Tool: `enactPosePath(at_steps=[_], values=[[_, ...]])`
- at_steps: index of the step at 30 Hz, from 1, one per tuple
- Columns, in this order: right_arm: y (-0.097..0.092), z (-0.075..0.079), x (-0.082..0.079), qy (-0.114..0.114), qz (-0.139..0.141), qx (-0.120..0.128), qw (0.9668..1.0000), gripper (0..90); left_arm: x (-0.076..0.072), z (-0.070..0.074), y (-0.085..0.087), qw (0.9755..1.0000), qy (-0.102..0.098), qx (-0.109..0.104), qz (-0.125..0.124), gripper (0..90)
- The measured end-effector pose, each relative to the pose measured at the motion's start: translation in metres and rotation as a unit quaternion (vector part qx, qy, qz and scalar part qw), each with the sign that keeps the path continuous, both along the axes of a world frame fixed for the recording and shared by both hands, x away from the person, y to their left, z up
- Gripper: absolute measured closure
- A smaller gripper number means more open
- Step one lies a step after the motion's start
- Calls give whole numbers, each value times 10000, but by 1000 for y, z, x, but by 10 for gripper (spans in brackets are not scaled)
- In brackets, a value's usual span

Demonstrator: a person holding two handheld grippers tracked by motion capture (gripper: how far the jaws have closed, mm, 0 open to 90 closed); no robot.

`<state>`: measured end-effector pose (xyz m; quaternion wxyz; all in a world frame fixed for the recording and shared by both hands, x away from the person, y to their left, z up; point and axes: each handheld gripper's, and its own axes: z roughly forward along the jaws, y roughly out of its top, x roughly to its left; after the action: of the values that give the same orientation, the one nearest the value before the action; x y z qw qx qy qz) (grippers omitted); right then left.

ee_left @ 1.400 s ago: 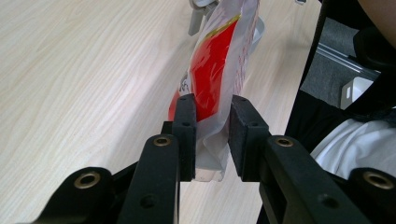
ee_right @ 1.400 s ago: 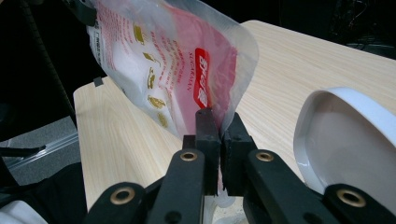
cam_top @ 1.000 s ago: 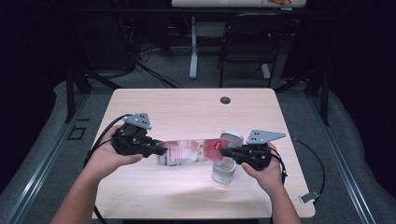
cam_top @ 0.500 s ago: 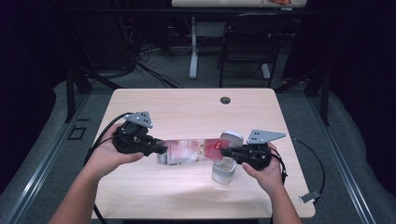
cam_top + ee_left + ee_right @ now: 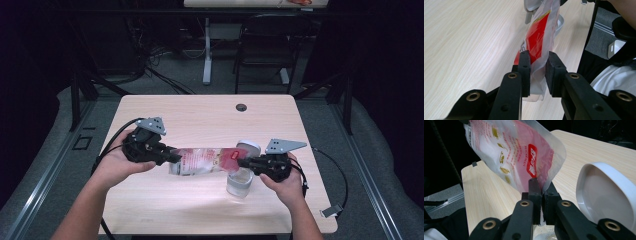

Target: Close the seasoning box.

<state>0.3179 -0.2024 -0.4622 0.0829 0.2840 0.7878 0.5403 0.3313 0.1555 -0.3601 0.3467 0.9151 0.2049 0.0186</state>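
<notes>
A clear plastic bag (image 5: 205,161) with red print and white contents hangs level above the table, stretched between both grippers. My left gripper (image 5: 172,156) is shut on its left end; in the left gripper view the pads (image 5: 525,62) squeeze the bag (image 5: 540,32) between them. On the opposite end my right gripper (image 5: 241,162) is shut, its jaws (image 5: 541,183) pinching the bag's thin edge (image 5: 516,152). Under that end stands a clear jar (image 5: 239,182) with a white lid (image 5: 248,146) tipped open behind it; the lid (image 5: 609,195) sits right of my right jaws.
The light wooden table (image 5: 200,110) has a dark cable hole (image 5: 241,107) near its far edge. Cables trail off both sides, with a plug (image 5: 330,211) on the floor at the right. A black chair (image 5: 265,45) and another table's leg (image 5: 207,50) stand beyond.
</notes>
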Motion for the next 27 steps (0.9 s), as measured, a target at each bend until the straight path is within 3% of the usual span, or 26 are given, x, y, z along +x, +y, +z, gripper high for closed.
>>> enactPosePath(at_steps=[27], values=[[-3,-2,1,31,-26,12,10000,872,2,6,-5,10000,-54,1,-30,764]])
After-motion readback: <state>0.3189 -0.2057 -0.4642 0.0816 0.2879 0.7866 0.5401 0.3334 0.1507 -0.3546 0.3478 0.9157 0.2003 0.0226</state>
